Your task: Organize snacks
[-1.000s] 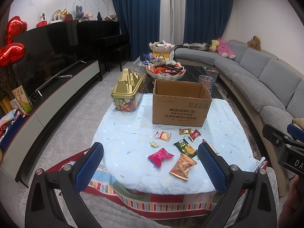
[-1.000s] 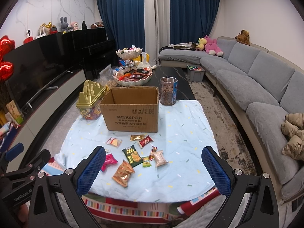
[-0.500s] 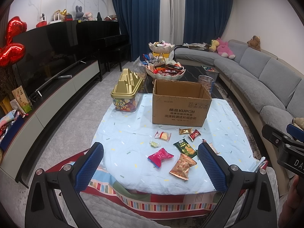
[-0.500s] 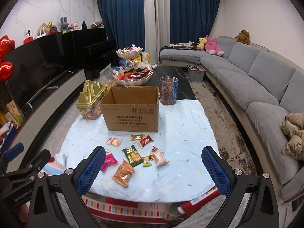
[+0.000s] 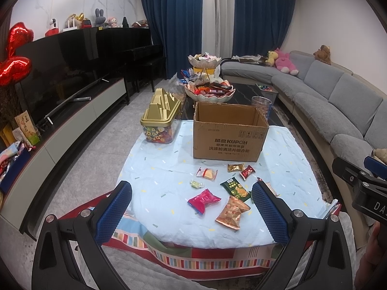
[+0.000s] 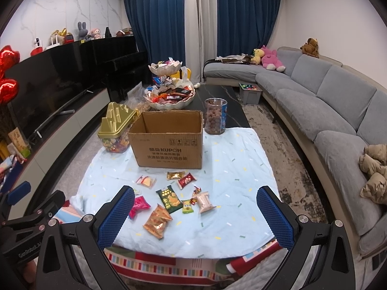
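Nothing had changed over the last second: both grippers hung in the same place as before, so no sorting had begun. The left gripper (image 5: 191, 194) and the right gripper (image 6: 195, 197) stood wide open and empty at the bottom of their frames, short of the table's near edge. Just beyond, at lower centre, the orange packet (image 5: 232, 213), pink packet (image 5: 204, 199) and green packet (image 6: 171, 200) lay loose on the blue cloth (image 6: 232, 176). Farther back, mid-frame, the cardboard box (image 6: 169, 151) stood open, apparently empty.
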Action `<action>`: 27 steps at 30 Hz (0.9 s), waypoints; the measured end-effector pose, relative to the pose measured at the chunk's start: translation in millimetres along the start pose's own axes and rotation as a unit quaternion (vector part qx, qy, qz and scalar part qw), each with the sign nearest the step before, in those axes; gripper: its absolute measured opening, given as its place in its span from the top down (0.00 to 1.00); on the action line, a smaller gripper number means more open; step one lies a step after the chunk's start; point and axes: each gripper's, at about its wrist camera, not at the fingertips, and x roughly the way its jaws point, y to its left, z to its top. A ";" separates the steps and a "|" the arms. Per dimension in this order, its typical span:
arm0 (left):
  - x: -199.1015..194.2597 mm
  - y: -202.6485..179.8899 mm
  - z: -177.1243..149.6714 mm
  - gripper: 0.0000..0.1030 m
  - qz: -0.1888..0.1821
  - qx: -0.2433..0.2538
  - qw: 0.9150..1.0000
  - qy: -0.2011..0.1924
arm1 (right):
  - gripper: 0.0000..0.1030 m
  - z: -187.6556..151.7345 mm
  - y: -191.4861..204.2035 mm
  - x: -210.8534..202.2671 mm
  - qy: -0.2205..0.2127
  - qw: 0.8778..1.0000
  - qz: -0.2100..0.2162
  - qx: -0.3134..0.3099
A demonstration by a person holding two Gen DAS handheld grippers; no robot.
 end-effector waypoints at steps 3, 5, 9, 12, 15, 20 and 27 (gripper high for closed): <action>1.2 -0.8 1.1 0.02 0.000 0.004 1.000 0.001 | 0.01 -0.9 -0.4 2.8 0.004 1.000 -0.001 0.001; 2.6 -2.0 2.5 0.02 0.001 0.009 1.000 -0.002 | 0.01 0.5 -2.6 7.4 0.008 1.000 -0.001 0.002; 7.5 -5.4 3.3 0.02 0.001 0.022 1.000 -0.009 | 0.01 1.4 -4.4 13.3 0.013 1.000 -0.003 0.004; 16.2 -9.8 2.8 0.02 -0.003 0.034 0.999 -0.007 | 0.01 2.6 -5.5 20.9 0.019 1.000 -0.001 0.001; 26.2 -13.5 1.9 0.02 -0.009 0.043 0.999 -0.001 | 0.01 2.8 -6.8 28.8 0.027 1.000 0.001 -0.003; 43.6 -21.8 -0.3 0.02 -0.022 0.059 0.998 0.011 | 0.01 2.7 -7.3 44.2 0.038 0.999 0.002 -0.017; 69.2 -40.2 -6.5 0.08 -0.038 0.095 0.994 0.032 | 0.01 -0.3 -13.9 72.7 0.067 0.998 0.006 -0.020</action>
